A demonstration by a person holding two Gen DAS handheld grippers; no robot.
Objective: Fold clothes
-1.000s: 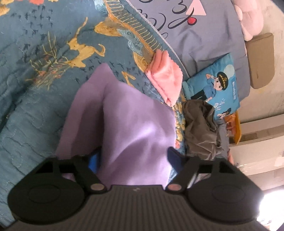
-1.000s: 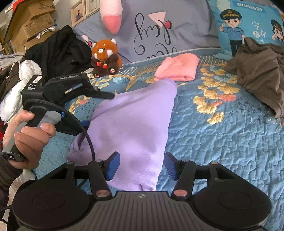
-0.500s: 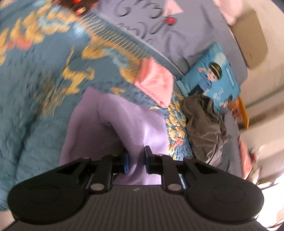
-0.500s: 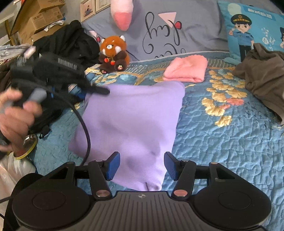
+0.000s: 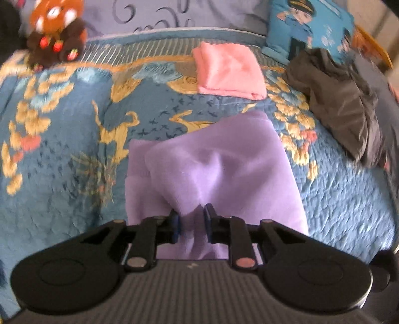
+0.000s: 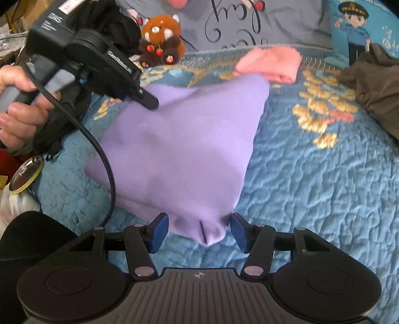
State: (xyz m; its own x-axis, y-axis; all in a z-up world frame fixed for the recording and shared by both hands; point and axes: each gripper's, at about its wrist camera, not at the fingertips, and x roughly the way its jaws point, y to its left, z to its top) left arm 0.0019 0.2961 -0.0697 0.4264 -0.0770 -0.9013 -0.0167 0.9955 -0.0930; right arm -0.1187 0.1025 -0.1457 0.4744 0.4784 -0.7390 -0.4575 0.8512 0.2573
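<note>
A purple garment (image 5: 219,169) lies partly folded on the blue patterned bedspread (image 5: 74,154). My left gripper (image 5: 190,221) is shut on a bunched near edge of the purple garment and lifts it; it also shows in the right wrist view (image 6: 147,98) at the garment's far left corner. My right gripper (image 6: 199,231) is open, its blue pads on either side of the near corner of the purple garment (image 6: 179,149). A folded pink garment (image 5: 229,72) lies further back, also in the right wrist view (image 6: 271,62).
A crumpled dark grey-brown garment (image 5: 344,99) lies at the right. A red panda plush (image 6: 162,37), a grey pillow (image 6: 261,20) and a blue cartoon cushion (image 6: 354,32) sit at the bed's head. Dark clothes (image 6: 109,32) and bags are at the left.
My left gripper shut on the purple garment's edge, then swung round and pulled the cloth up and across. The right gripper stayed open and edged closer to the near corner.
</note>
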